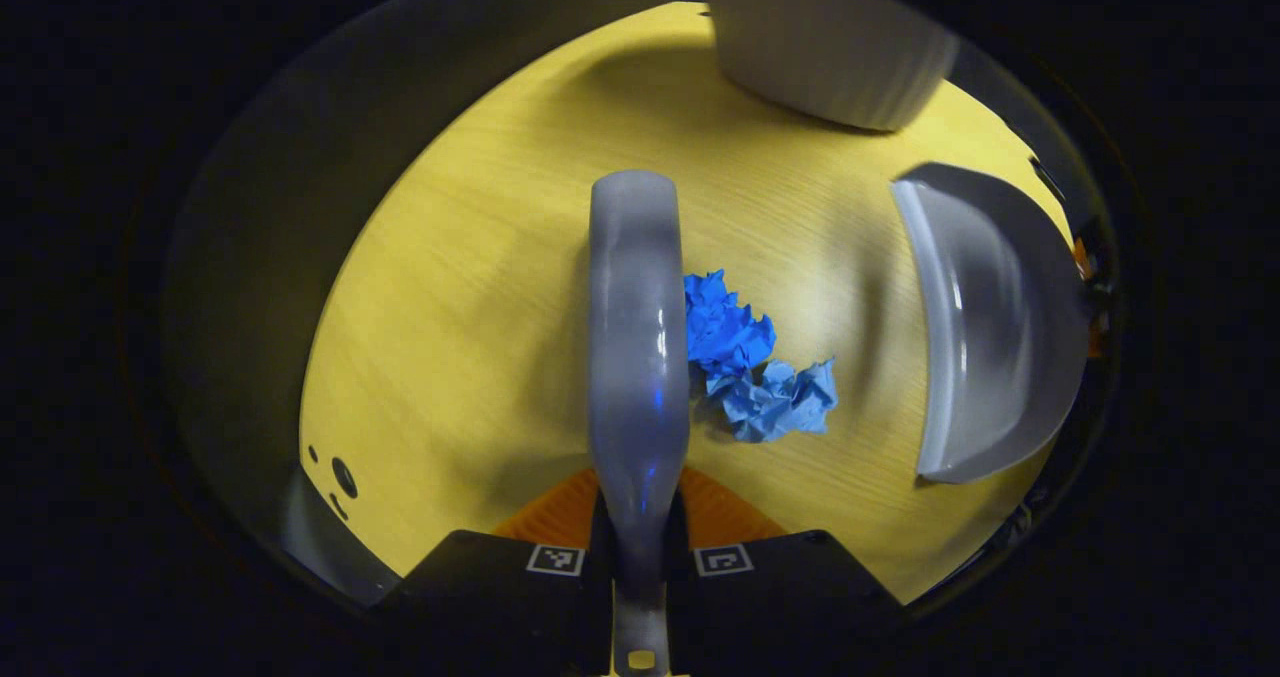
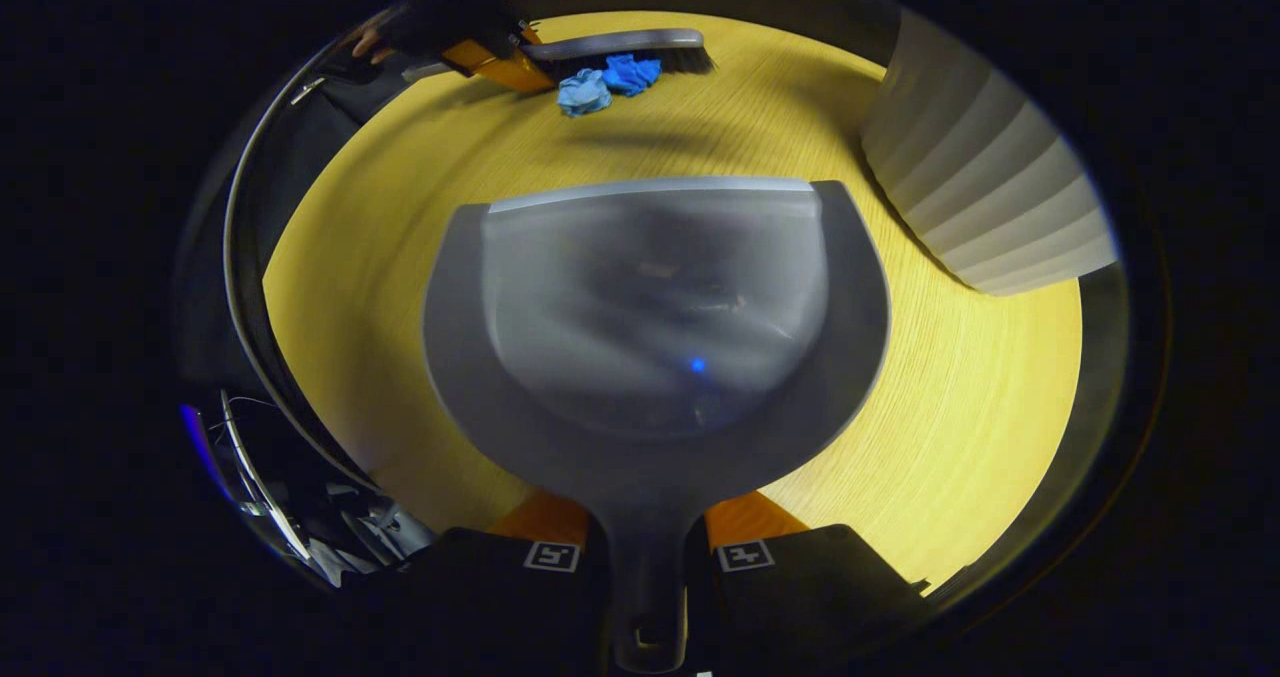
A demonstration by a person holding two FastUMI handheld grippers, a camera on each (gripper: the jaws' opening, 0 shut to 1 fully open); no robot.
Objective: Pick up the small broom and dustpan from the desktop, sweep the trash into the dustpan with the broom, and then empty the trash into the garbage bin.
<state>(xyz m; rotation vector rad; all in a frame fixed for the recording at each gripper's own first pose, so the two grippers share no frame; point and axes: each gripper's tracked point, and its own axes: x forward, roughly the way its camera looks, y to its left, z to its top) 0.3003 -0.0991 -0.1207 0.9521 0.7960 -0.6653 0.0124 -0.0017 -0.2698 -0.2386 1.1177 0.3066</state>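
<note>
In the left gripper view my left gripper is shut on the grey broom, which runs straight ahead over the yellow desktop. Two crumpled blue paper wads lie right beside the broom's right side. The grey dustpan stands at the right with its mouth facing the wads. In the right gripper view my right gripper is shut on the dustpan by its handle. Far ahead the broom rests behind the blue wads, held by the left gripper.
A white ribbed garbage bin stands at the far side of the desktop, and it appears again as the bin at the right of the dustpan. The round desktop edge curves along the left, with cables and gear below it.
</note>
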